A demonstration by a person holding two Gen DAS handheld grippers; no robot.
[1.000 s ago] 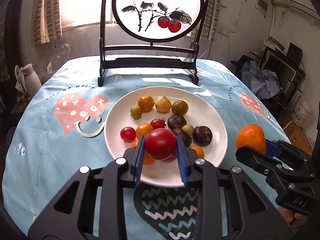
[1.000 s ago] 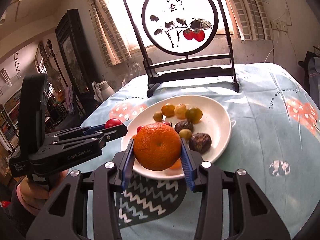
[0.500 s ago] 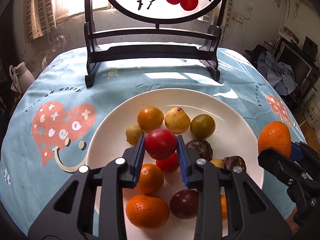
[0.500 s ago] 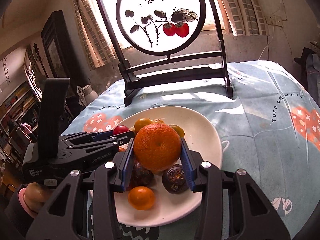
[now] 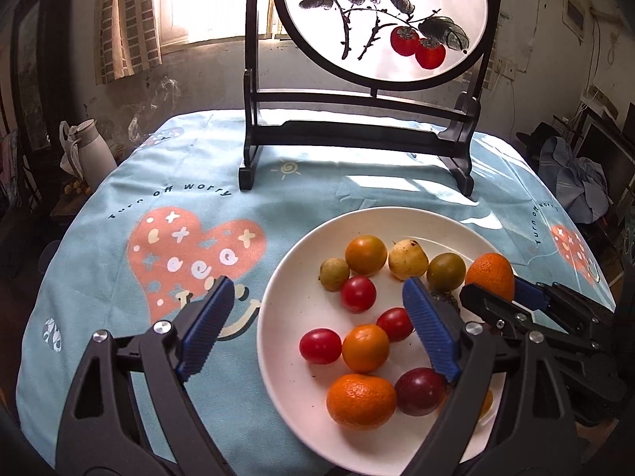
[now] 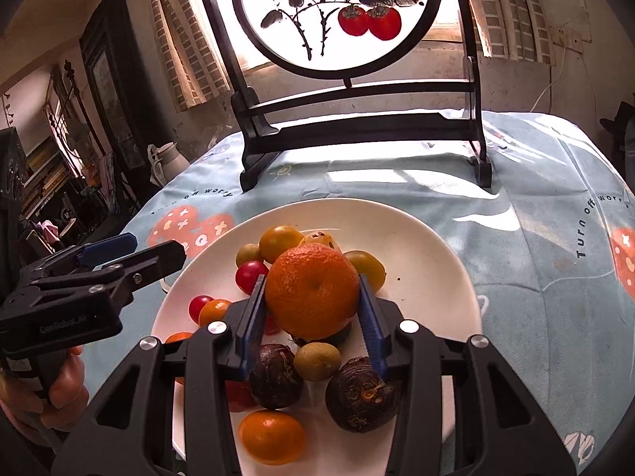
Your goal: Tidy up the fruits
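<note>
A white plate [image 5: 301,309] on the blue tablecloth holds several small fruits: red tomatoes, oranges, green and dark ones. My left gripper [image 5: 317,325] is open and empty above the plate's left edge; a red tomato [image 5: 358,293] lies on the plate between its fingers. My right gripper [image 6: 313,317] is shut on a large orange [image 6: 312,290] and holds it over the plate [image 6: 428,269]. The orange also shows in the left wrist view [image 5: 490,277], at the plate's right side. The left gripper shows at the left in the right wrist view [image 6: 131,254].
A black wooden stand with a round painted screen [image 5: 357,135] stands at the back of the table. A white jug [image 5: 93,152] sits beyond the table's left edge. Clutter and furniture lie to the right [image 5: 575,182].
My left gripper has opened and let go of the red tomato, which now lies on the plate. My right gripper has moved with the orange further over the plate.
</note>
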